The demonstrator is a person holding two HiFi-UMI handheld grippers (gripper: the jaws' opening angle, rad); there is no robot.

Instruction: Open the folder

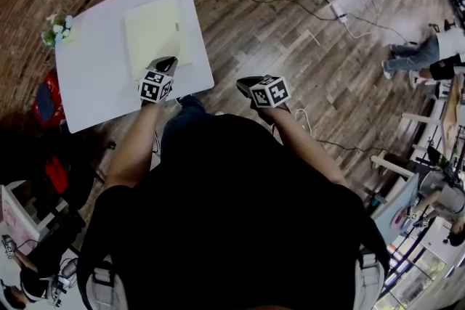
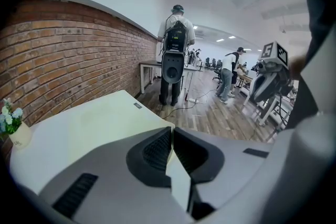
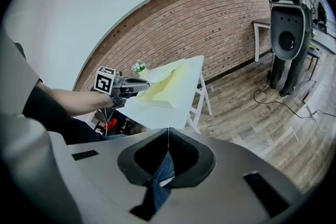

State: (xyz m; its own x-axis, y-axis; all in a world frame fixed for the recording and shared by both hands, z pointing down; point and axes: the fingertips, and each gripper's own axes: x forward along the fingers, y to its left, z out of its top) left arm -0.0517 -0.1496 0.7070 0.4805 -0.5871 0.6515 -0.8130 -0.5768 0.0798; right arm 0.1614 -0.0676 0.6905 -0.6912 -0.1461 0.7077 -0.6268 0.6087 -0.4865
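Left tool (image 2: pixel 170 140) has its jaws almost together, clamped on the thin pale cover (image 2: pixel 179 182) of the folder (image 1: pixel 152 29). The folder lies on the white table (image 1: pixel 94 87) at its near edge, right of the middle. In the right gripper view that corner of the cover stands raised off the rest. Off the table, beyond its near right corner, the right tool (image 3: pixel 167 150) is closed on nothing. The grip takes only a narrow strip of a smooth sheet, so the cover could slip out and fall shut. With nothing pinning the lower half, the whole folder may lift or slide off the near edge.
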